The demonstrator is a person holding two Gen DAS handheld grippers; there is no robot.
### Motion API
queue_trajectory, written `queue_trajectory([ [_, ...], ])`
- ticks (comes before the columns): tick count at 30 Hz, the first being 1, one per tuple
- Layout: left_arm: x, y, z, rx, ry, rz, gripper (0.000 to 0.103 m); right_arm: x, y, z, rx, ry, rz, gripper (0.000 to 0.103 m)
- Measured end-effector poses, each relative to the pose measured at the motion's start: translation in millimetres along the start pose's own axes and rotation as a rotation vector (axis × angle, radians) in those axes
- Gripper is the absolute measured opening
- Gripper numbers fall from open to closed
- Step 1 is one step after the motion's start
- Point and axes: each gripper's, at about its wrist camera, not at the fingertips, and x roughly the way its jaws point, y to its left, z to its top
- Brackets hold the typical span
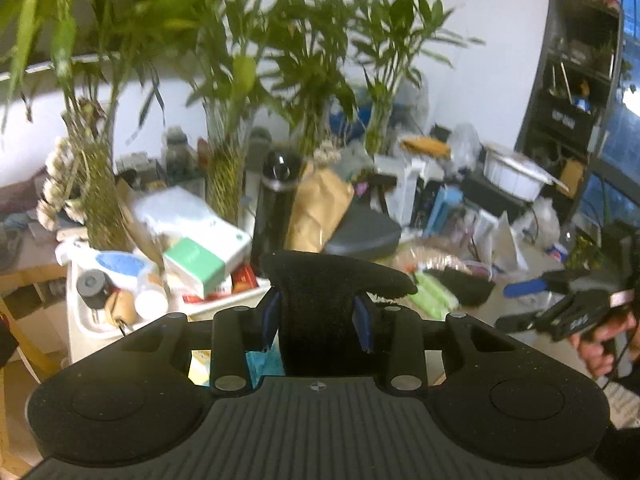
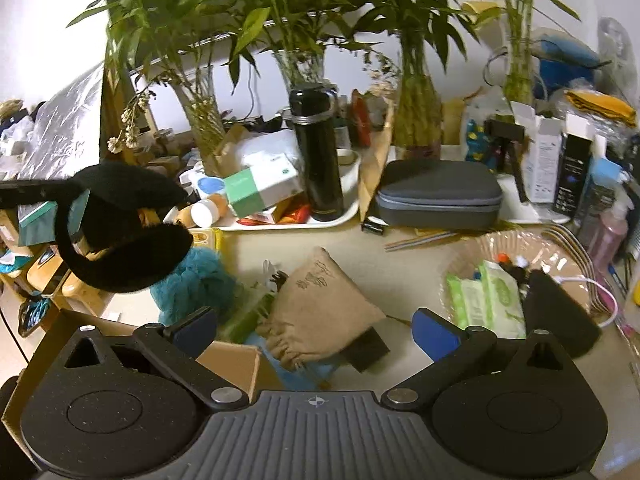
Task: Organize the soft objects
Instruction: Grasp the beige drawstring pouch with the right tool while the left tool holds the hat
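My left gripper (image 1: 318, 318) is shut on black fuzzy earmuffs (image 1: 336, 276) and holds them up in the air. In the right wrist view the left gripper (image 2: 76, 216) and the earmuffs (image 2: 128, 236) hang at the left, above a cardboard box (image 2: 236, 360). My right gripper (image 2: 316, 330) is open and empty above a tan drawstring pouch (image 2: 320, 308) on the table. A teal fluffy thing (image 2: 192, 280) lies beside the pouch. The right gripper (image 1: 532, 308) also shows at the right of the left wrist view.
A clear basket (image 2: 516, 248) at the right holds green wipe packs (image 2: 492, 300) and a black pouch (image 2: 560, 316). A white tray (image 2: 344, 218) holds a black flask (image 2: 318, 152) and boxes. A grey case (image 2: 438, 194) and vases of bamboo (image 2: 416, 120) stand behind.
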Motion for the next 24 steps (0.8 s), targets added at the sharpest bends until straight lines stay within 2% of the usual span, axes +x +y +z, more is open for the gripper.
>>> queue_trajectory([
  [5,-16,-6,8,-0.030,-0.048,0.026,0.037,11,0,12,-0.041,-0.020,0.010,0.103],
  [11,-34,-15,1,-0.049,-0.072,0.069,0.037,27,-3,19,-0.113,-0.044,0.016,0.103],
  [15,-44,-19,-9,-0.088,-0.067,0.098,0.037,45,-9,17,-0.141,-0.020,0.003,0.103],
  [22,-68,-31,-25,-0.132,-0.097,0.092,0.037,78,-24,13,-0.152,0.017,0.022,0.102],
  [24,-75,-34,-30,-0.152,-0.106,0.085,0.037,89,-27,12,-0.154,0.034,0.034,0.099],
])
